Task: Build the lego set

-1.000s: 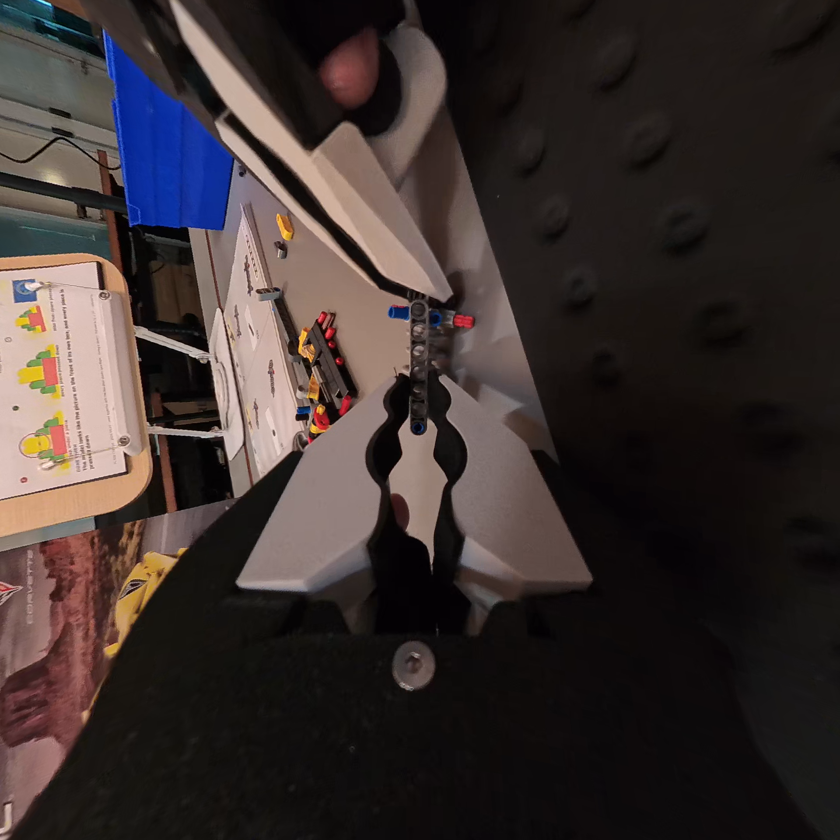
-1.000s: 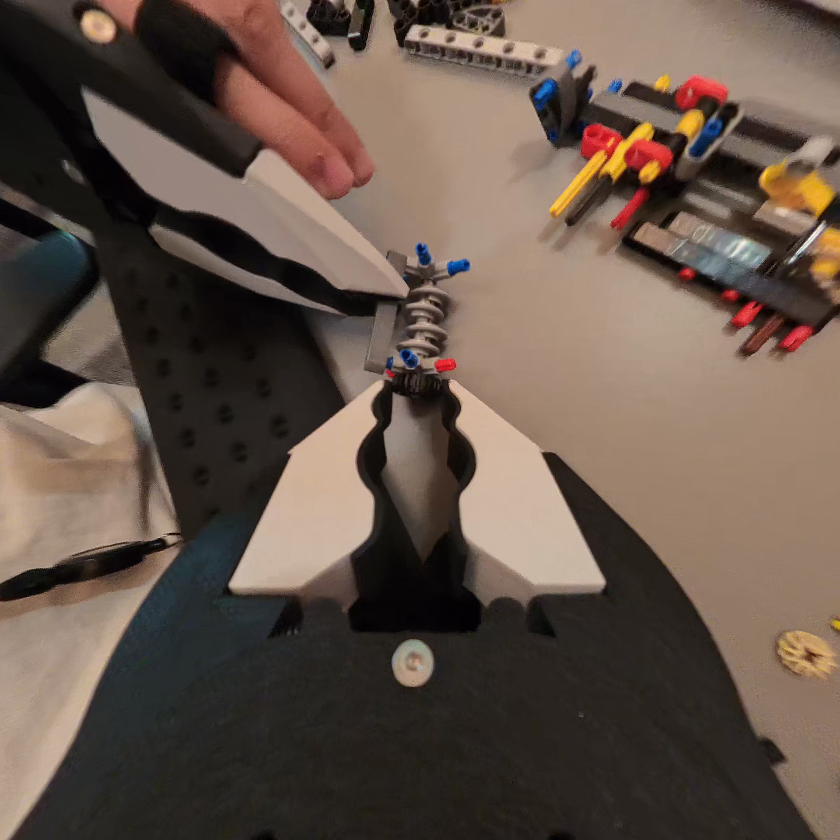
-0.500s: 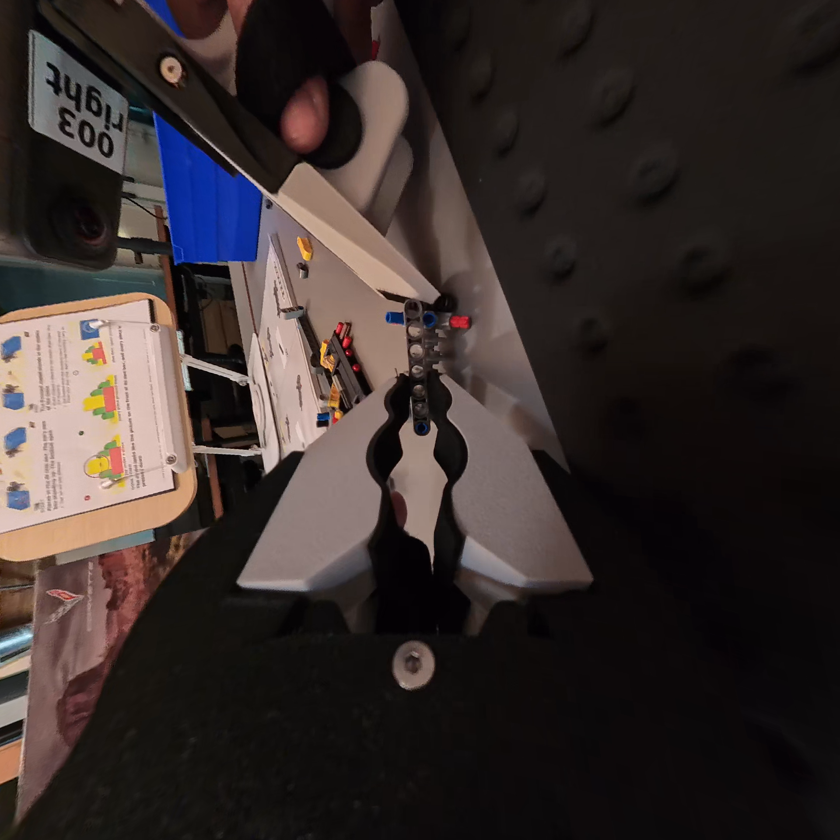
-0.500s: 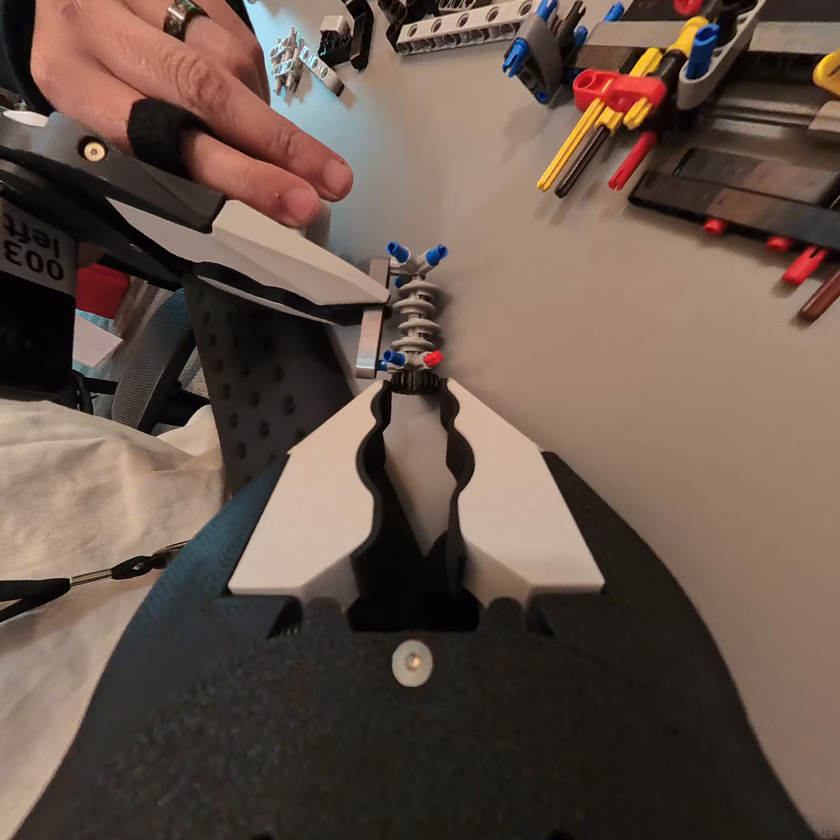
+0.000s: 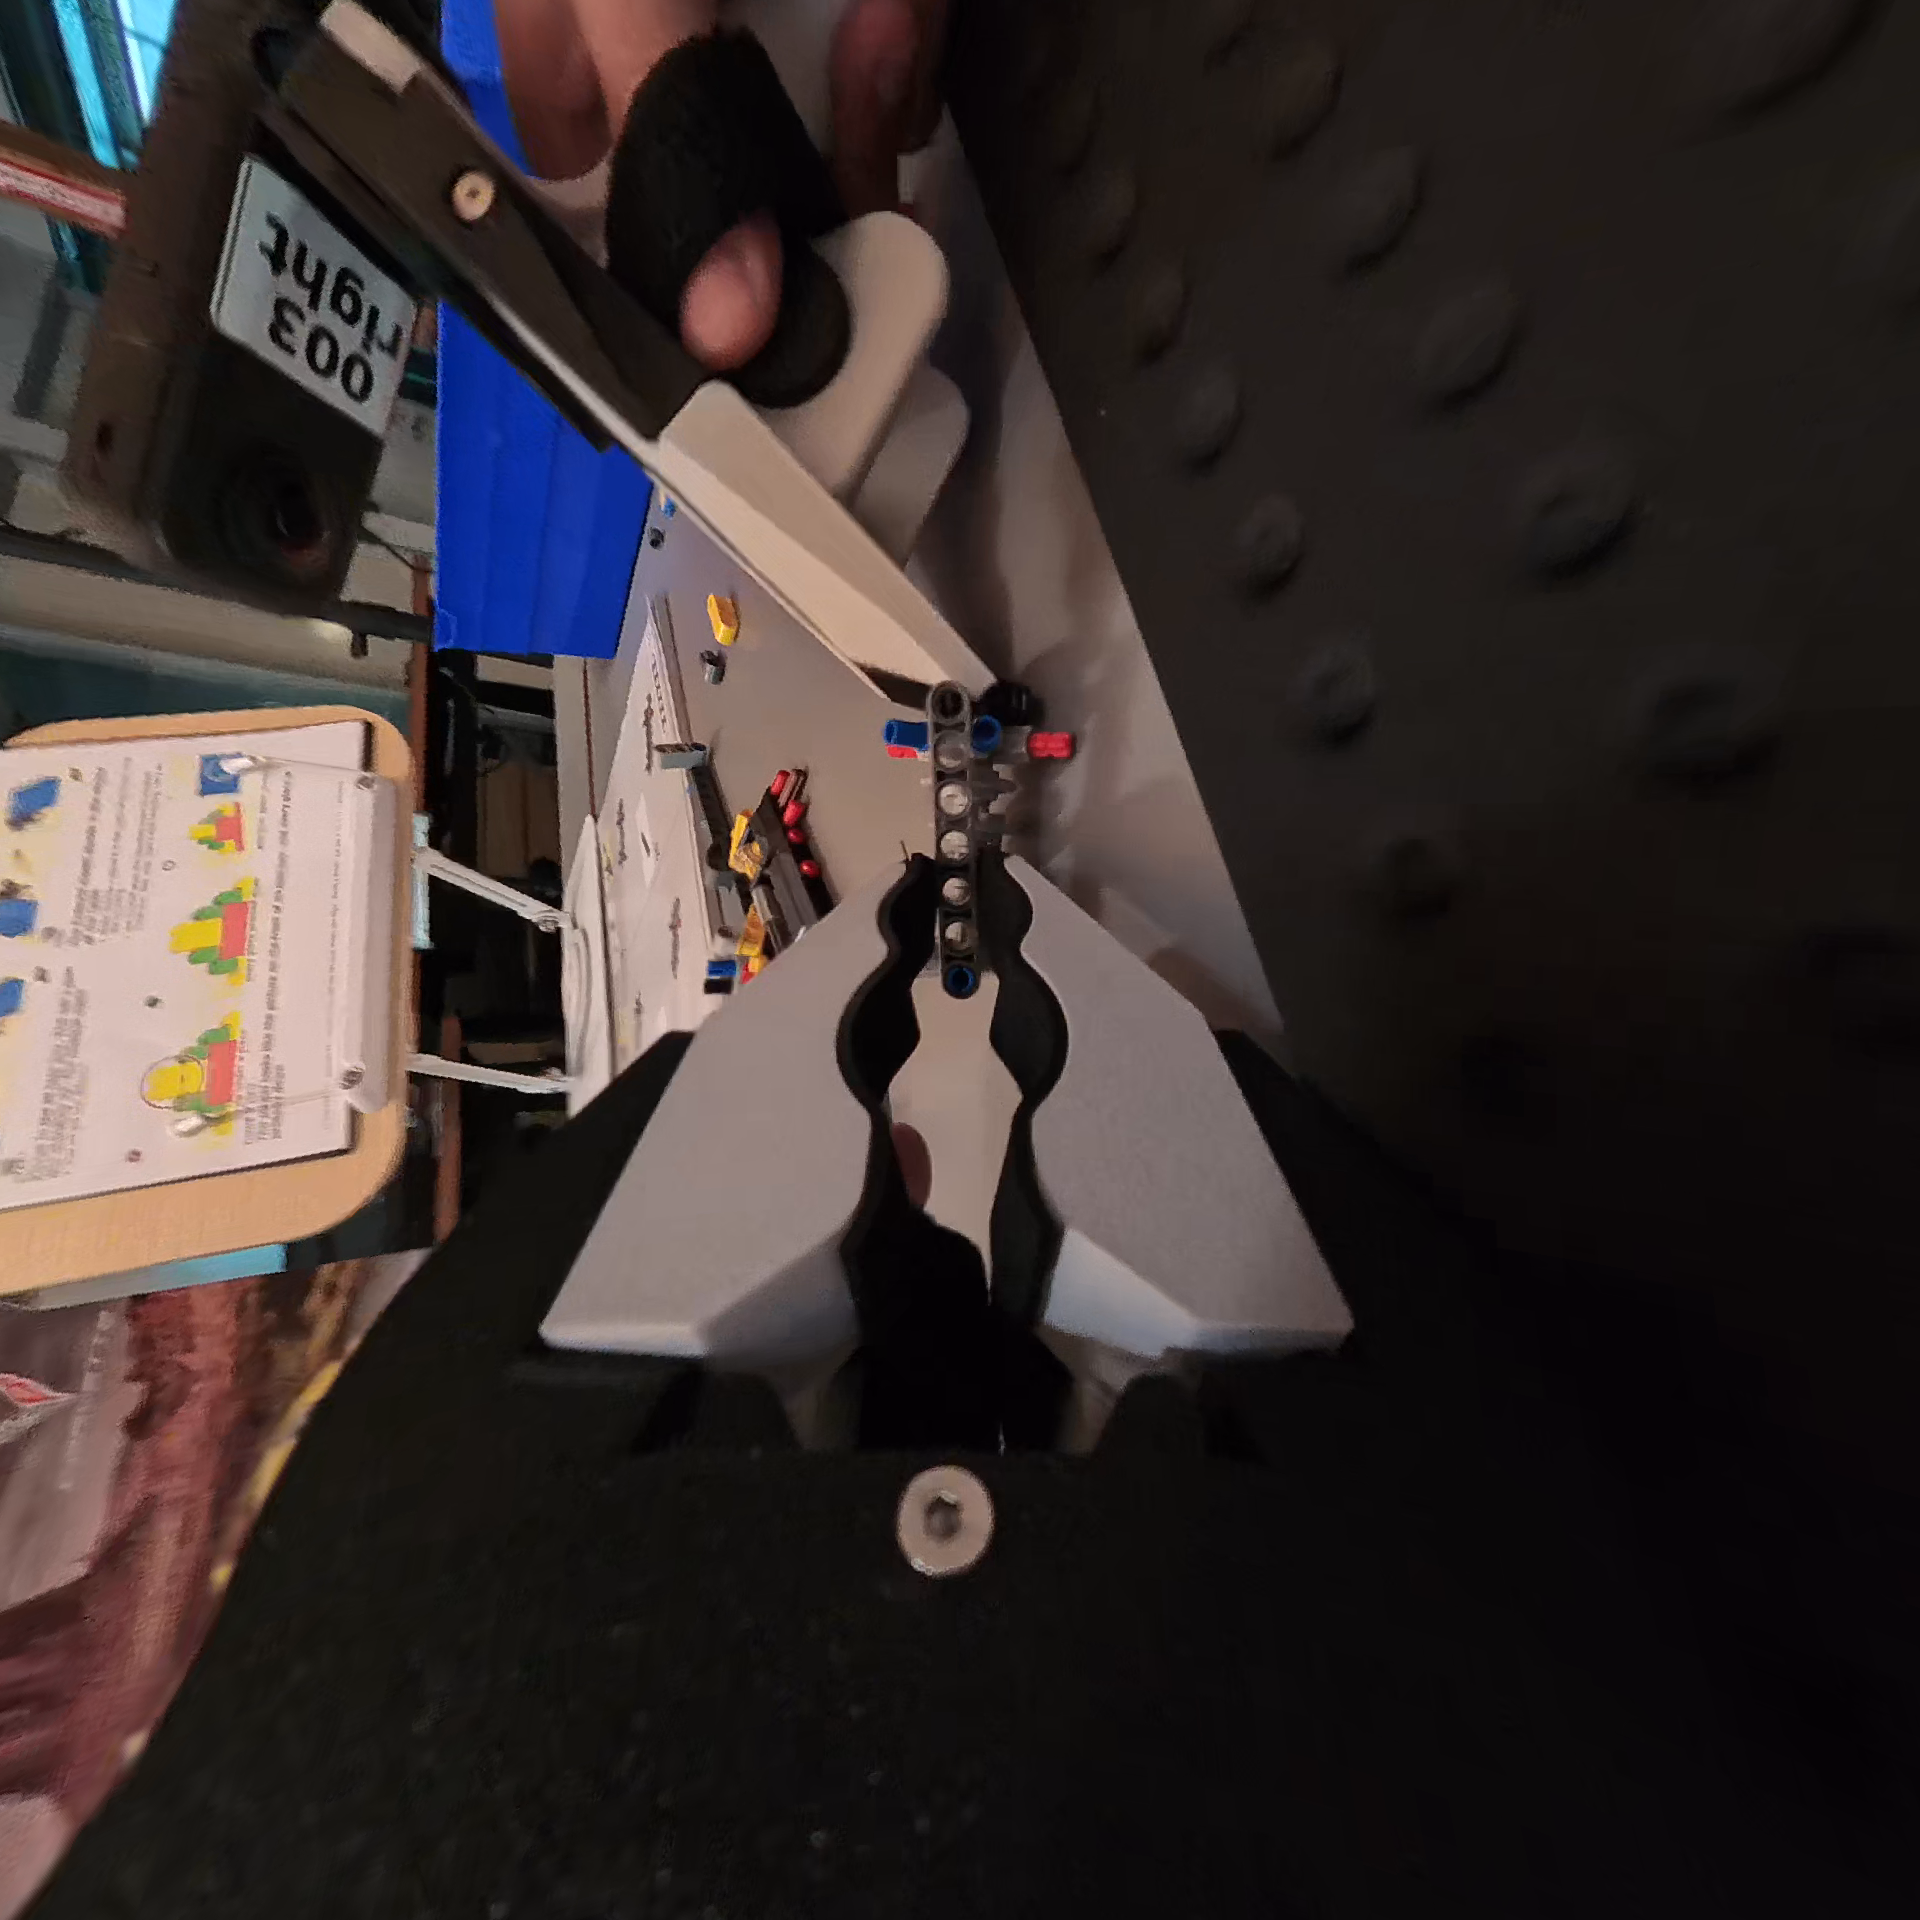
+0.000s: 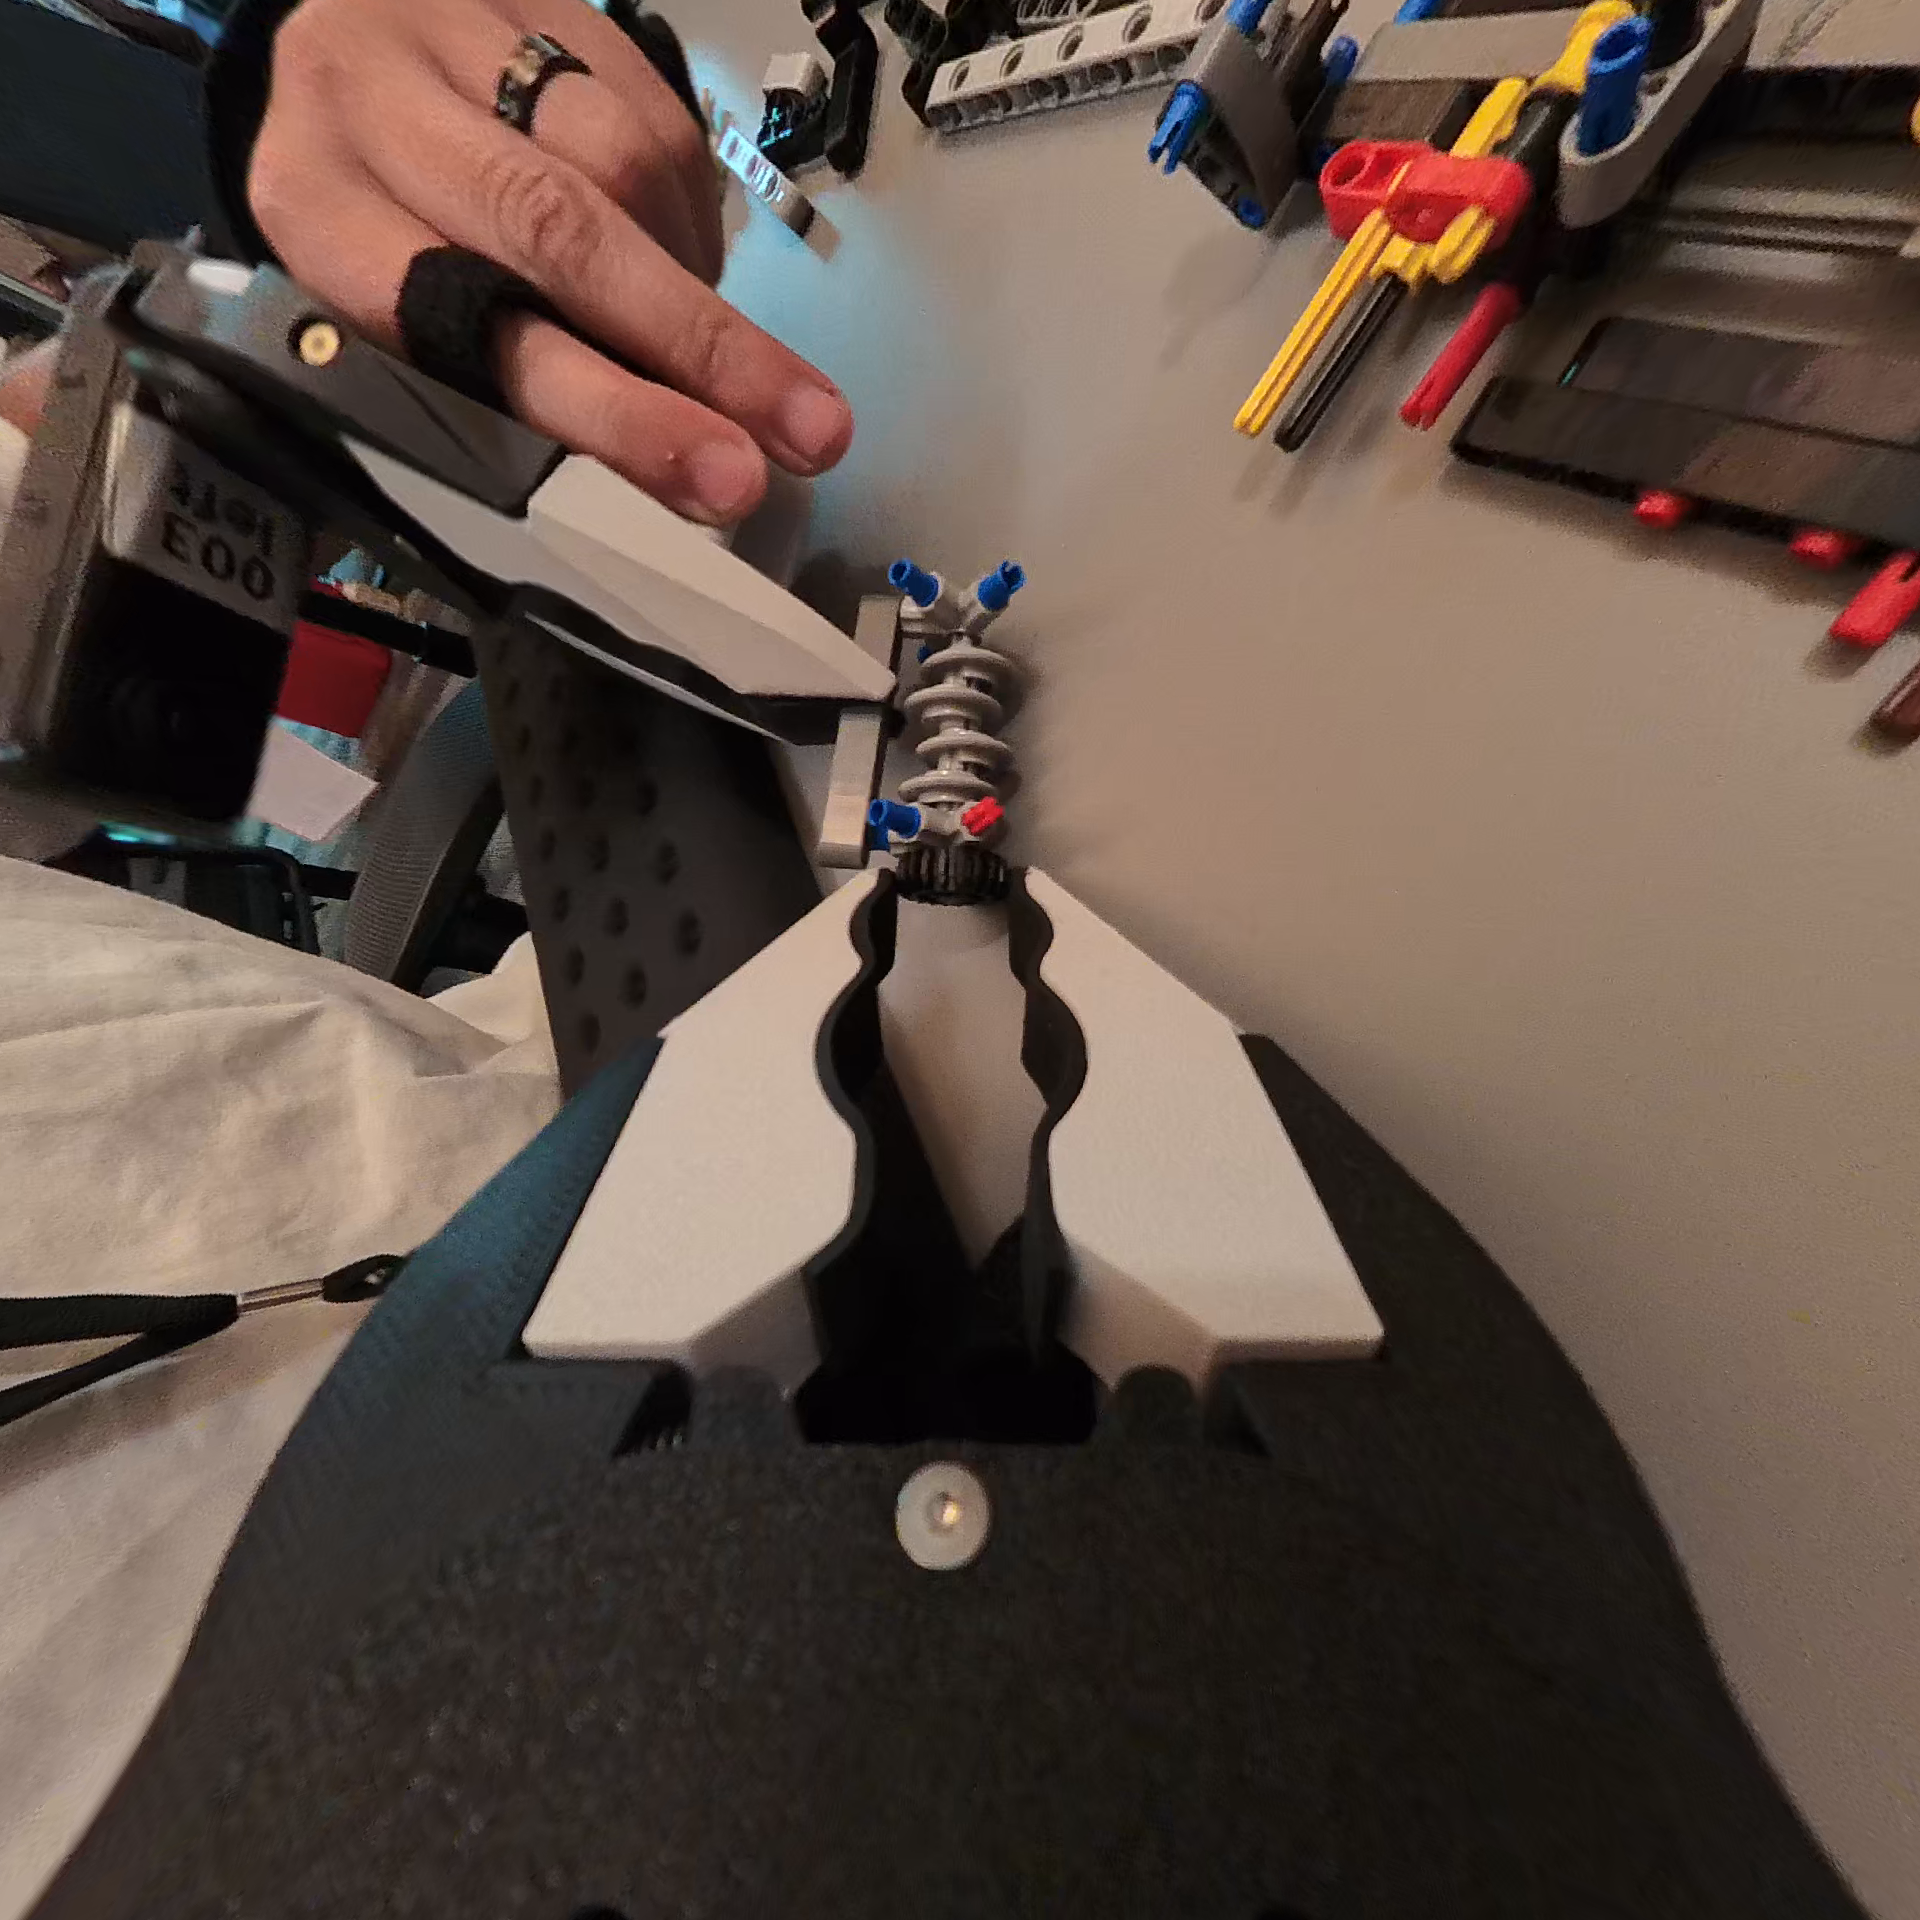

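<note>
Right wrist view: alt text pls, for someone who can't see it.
The right tool pinches a black gear at the near end of a small grey ribbed lego assembly with blue and red pins. The left tool, held by a hand, grips its grey beam from the left, over a grey table.

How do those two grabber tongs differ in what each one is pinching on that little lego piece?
The left tongs clamp the flat grey beam with holes, edge-on across its width. The right tongs pinch only the small black gear at the end of the ribbed grey spring part, with just their tips. The left tongs' grip looks deeper. Both are shut on the same small assembly, held above the grey table.
</note>
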Motion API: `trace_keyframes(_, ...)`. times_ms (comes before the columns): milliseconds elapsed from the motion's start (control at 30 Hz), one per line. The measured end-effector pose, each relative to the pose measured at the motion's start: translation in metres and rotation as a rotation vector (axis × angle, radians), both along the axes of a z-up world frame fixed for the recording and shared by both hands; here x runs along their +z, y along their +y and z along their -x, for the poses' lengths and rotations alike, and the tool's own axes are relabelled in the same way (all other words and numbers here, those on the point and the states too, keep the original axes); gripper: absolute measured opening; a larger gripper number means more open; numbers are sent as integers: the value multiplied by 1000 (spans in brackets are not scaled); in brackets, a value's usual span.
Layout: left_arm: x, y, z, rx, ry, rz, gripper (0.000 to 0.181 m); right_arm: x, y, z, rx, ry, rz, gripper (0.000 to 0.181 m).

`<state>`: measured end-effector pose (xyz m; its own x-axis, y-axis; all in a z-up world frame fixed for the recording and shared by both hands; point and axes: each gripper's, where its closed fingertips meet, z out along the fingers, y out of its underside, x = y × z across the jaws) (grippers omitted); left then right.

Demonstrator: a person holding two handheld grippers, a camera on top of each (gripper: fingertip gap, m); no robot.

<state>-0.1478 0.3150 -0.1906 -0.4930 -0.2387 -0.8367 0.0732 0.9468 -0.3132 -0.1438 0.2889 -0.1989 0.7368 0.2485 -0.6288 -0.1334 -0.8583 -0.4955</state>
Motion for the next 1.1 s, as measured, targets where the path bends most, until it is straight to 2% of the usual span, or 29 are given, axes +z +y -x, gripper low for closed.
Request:
trace_keyframes(133, -1, 1, -2, 7, 26, 41, 6, 9, 0, -4, 67, -152, -157, 26)
trace_keyframes(200, -1, 0, -2, 7, 41, 51, 6, 16, -2, -10, 120, -324, -296, 29)
trace_keyframes(300, -1, 0, -3, 10, 62, 77, 6, 21, -8, -10, 282, -587, -491, 27)
trace_keyframes(400, -1, 0, -3, 26, 83, 101, 7, 31, -2, -5, 346, -748, -706, 23)
trace_keyframes(500, -1, -1, -2, 38, 87, 104, 7, 20, 5, -3, 405, -836, -736, 24)
trace_keyframes(600, -2, -1, -1, 47, 89, 106, 7, 8, 7, -2, 432, -819, -690, 24)
trace_keyframes(733, -1, -1, -1, 41, 85, 103, 7, 6, 7, 1, 419, -746, -674, 22)
trace_keyframes(933, 2, 3, -2, 35, 84, 137, 7, 7, 9, 1, 351, -365, -431, 19)
trace_keyframes(1100, 2, 7, -3, 26, 126, 148, 6, 9, 11, 3, 372, -244, -382, 13)
